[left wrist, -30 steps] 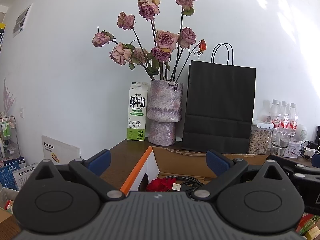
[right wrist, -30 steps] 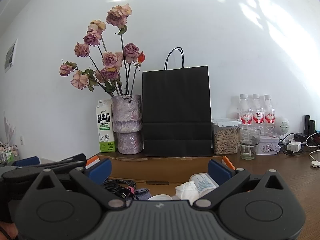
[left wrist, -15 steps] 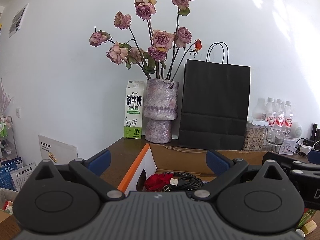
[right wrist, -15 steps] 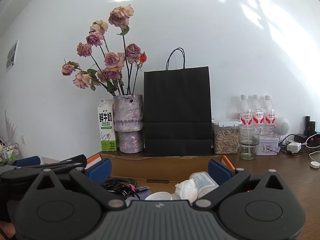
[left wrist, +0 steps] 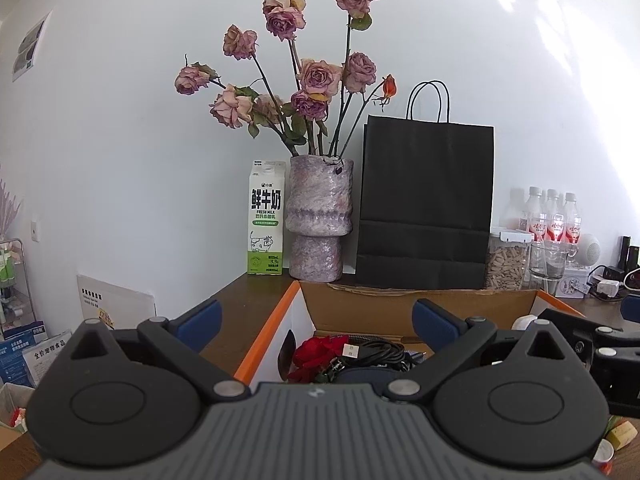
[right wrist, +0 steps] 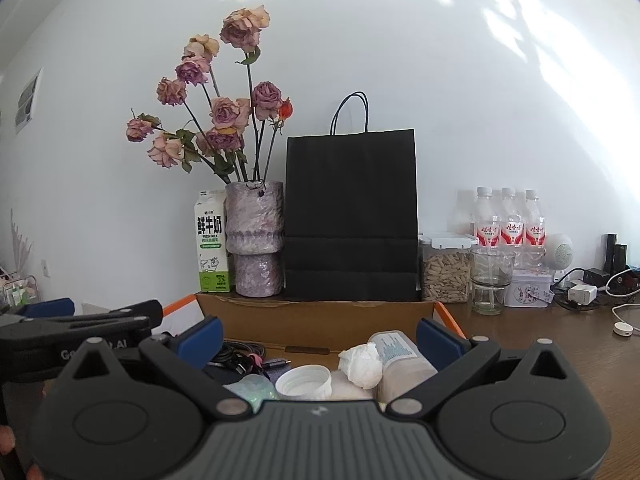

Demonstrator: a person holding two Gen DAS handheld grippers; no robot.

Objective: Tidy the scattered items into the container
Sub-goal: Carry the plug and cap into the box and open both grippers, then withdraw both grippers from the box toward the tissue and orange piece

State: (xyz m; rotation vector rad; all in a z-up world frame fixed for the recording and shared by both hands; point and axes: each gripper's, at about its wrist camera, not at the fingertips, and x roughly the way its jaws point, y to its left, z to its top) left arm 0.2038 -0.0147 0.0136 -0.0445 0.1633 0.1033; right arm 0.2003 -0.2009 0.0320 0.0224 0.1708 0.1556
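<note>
- Left wrist view: your left tool is spread wide with nothing between its blue pads. It sits above the left part of the cardboard box.
- The box stands on the brown wooden surface with its orange-edged flap turned out to the left.
- Inside the box, a red artificial rose lies just beside a coil of black USB cables.
- Behind the box, against the white wall, a milk carton, a mottled purple vase of dried roses and a black paper bag stand in a row.
- Your other tool's black frame shows at the right edge.
- Right wrist view: your right tool is likewise fully parted and empty, poised above the right part of the same box.
- Below it in the box lie a white bottle cap, a crumpled white tissue touching a clear lidded plastic container, and the cables to the left.
- Right of the bag stand a jar of seeds, a glass tumbler, a small tin and three bottled drinks.
- A white charger and cords lie on the surface at far right.
</note>
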